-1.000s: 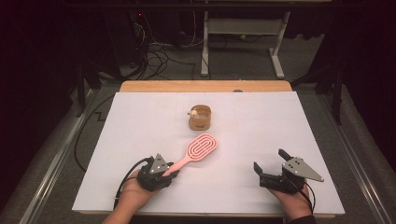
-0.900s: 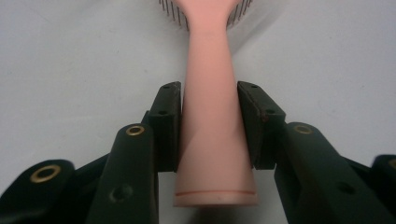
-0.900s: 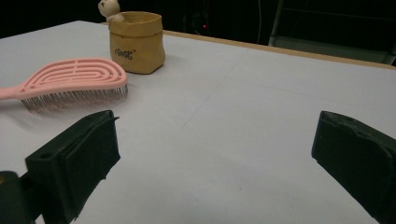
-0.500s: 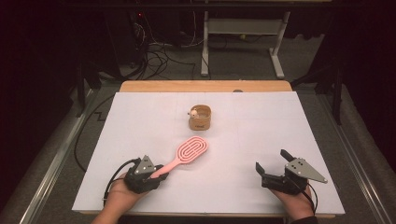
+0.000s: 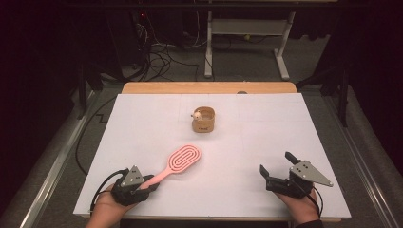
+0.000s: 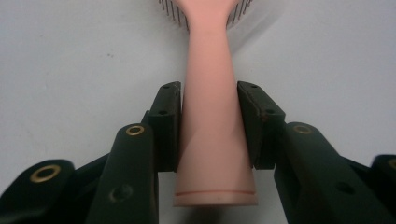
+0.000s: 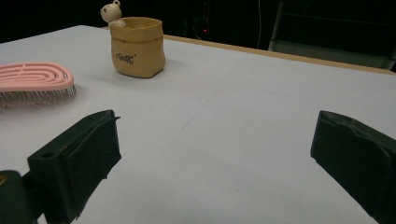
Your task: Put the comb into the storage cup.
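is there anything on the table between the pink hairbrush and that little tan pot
Nothing visible. The left gripper is shut on the hairbrush handle, and only bare white table lies between the brush head and the tan pot.

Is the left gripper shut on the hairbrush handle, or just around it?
Shut on it: both pads of the left gripper press against the sides of the pink hairbrush handle.

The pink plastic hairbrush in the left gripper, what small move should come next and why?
Probably lower it and open the jaws. The left gripper is clamped on the handle of the pink plastic hairbrush, near the front edge of the white table, away from the tan bear-trimmed pot. The right gripper waits open.
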`<state>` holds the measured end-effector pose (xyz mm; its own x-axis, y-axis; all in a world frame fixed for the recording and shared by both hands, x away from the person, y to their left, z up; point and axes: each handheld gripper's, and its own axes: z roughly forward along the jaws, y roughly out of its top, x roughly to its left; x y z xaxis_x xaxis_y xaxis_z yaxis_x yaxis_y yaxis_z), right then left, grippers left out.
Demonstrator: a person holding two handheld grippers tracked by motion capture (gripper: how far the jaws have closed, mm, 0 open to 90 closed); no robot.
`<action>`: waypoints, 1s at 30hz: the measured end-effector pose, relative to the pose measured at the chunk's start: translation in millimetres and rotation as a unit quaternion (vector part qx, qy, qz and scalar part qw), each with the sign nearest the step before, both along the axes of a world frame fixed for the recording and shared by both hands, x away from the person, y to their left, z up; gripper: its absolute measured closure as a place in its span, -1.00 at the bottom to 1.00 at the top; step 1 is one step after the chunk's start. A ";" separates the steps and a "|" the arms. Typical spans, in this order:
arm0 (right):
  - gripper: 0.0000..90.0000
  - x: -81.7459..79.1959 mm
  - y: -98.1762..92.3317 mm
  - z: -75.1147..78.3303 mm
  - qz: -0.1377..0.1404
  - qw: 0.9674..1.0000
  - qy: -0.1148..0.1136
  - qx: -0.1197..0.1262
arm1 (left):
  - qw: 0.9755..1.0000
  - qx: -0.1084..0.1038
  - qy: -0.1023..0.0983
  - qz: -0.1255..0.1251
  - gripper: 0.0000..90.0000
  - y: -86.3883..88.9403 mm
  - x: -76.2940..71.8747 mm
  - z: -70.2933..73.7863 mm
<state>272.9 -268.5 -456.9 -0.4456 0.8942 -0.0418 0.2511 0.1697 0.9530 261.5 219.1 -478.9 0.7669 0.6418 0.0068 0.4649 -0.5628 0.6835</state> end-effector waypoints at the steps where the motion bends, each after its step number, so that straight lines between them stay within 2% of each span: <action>1: -0.96 0.1 -0.2 -0.1 0.000 1.000 0.002 0.000 | 1.000 0.000 0.001 0.000 0.35 0.4 -0.2 -0.3; 8: -0.96 0.2 -1.8 0.0 -0.001 1.000 0.001 0.002 | 1.000 -0.012 0.000 -0.001 0.34 1.8 -1.1 2.2; 13: -0.97 0.8 -0.5 -0.4 -0.002 1.000 0.001 0.001 | 0.999 -0.039 0.001 -0.001 0.28 5.9 -1.0 4.9; 14: -0.99 0.2 0.2 -0.4 0.002 1.000 0.001 0.001 | 0.999 -0.051 0.003 -0.002 0.19 7.1 -0.4 5.5; 15: -0.99 0.2 0.2 -0.4 0.002 1.000 0.001 0.001 | 0.999 -0.051 0.003 -0.002 0.18 7.1 -0.4 5.5; 17: -0.99 -0.1 1.0 -0.7 0.004 1.000 0.001 0.000 | 0.999 -0.052 0.001 0.002 0.02 6.9 0.5 6.7; 19: -0.99 -0.2 1.9 -0.6 0.005 1.000 -0.002 -0.004 | 0.998 -0.057 -0.006 0.005 0.01 7.0 0.7 8.6; 20: -0.99 -0.2 1.7 0.1 0.003 1.000 -0.005 -0.004 | 0.998 -0.061 -0.010 0.007 -0.11 6.7 1.2 9.4; 21: -0.99 -0.2 1.7 0.1 0.003 1.000 -0.005 -0.004 | 0.998 -0.063 -0.010 0.012 -0.11 6.2 2.3 10.2; 23: -0.99 0.5 1.0 0.1 0.004 1.000 -0.004 -0.001 | 0.997 -0.071 -0.004 0.008 -0.16 5.7 4.4 10.5; 25: -0.99 0.4 -0.3 -0.2 0.002 1.000 -0.001 -0.001 | 0.998 -0.065 -0.005 0.008 -0.20 1.9 8.1 11.3; 27: -0.99 0.2 -1.3 0.2 0.000 1.000 -0.001 0.002 | 0.998 -0.065 -0.004 0.012 -0.37 -1.0 11.5 13.4; 29: -0.99 0.1 -1.6 0.4 -0.001 1.000 -0.002 0.002 | 0.998 -0.066 -0.006 0.015 -0.43 -3.0 13.0 14.6; 30: -0.99 0.0 -1.7 0.6 -0.001 1.000 -0.003 0.002 | 0.998 -0.066 -0.010 0.017 -0.54 -5.2 13.9 15.9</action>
